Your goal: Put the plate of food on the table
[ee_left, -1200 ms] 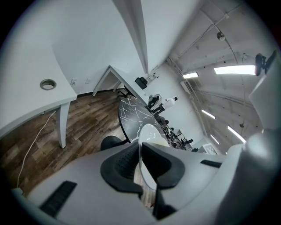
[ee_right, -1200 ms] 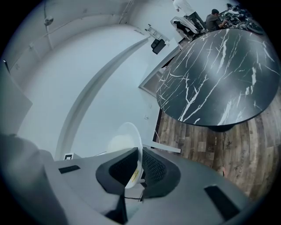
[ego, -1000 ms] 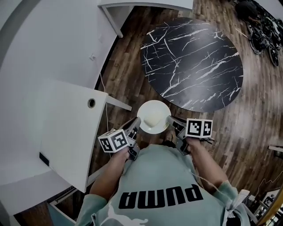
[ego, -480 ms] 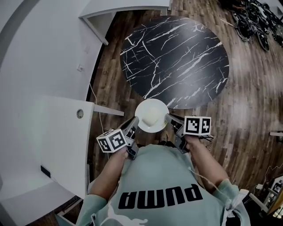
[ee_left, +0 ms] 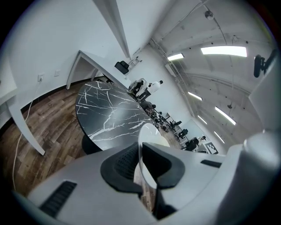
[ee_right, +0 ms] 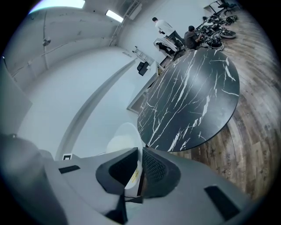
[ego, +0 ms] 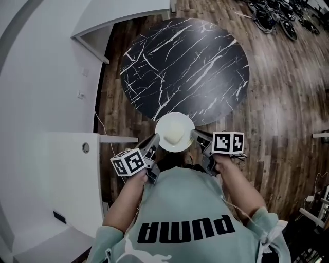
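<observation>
A white plate [ego: 175,132] with a pale mound of food in its middle is held in the air between the two grippers, its far edge just over the near rim of the round black marble table [ego: 190,61]. My left gripper [ego: 154,141] is shut on the plate's left rim [ee_left: 147,145]. My right gripper [ego: 196,136] is shut on its right rim [ee_right: 131,176]. In the right gripper view the plate [ee_right: 120,140] shows edge-on beside the table [ee_right: 197,101].
A white desk [ego: 56,180] with a cable hole lies at the left, and a white counter [ego: 123,15] stands beyond the table. Wooden floor [ego: 288,102] surrounds the table. Chairs and equipment [ego: 272,15] crowd the far right. A person [ee_right: 163,26] stands far back.
The view has advanced toward the marble table. The plate, still gripped on both sides, now reaches the table's near rim instead of hanging over the floor.
</observation>
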The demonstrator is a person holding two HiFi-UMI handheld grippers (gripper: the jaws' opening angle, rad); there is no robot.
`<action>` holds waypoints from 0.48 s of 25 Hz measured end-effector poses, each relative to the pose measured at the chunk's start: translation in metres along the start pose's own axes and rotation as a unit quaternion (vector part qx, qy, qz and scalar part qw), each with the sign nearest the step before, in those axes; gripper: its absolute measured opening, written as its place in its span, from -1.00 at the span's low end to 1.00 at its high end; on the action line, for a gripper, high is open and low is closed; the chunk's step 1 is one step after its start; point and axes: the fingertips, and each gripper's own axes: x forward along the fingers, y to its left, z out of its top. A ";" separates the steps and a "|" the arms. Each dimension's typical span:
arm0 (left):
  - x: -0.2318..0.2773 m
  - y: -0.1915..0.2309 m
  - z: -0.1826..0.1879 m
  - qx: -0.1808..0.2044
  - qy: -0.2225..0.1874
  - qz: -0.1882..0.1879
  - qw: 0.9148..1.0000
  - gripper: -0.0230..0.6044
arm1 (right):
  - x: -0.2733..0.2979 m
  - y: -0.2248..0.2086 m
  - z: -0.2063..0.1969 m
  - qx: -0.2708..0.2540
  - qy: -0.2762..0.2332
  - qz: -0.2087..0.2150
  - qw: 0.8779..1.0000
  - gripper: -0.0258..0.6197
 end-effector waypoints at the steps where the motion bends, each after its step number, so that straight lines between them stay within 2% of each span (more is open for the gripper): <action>1: 0.005 -0.002 0.001 0.002 0.006 -0.004 1.000 -0.82 | -0.002 -0.004 0.003 0.003 -0.004 -0.003 1.000 -0.80; 12: 0.071 -0.003 0.013 0.027 0.075 -0.026 0.996 -0.82 | -0.005 -0.045 0.035 0.051 -0.035 -0.046 0.997 -0.80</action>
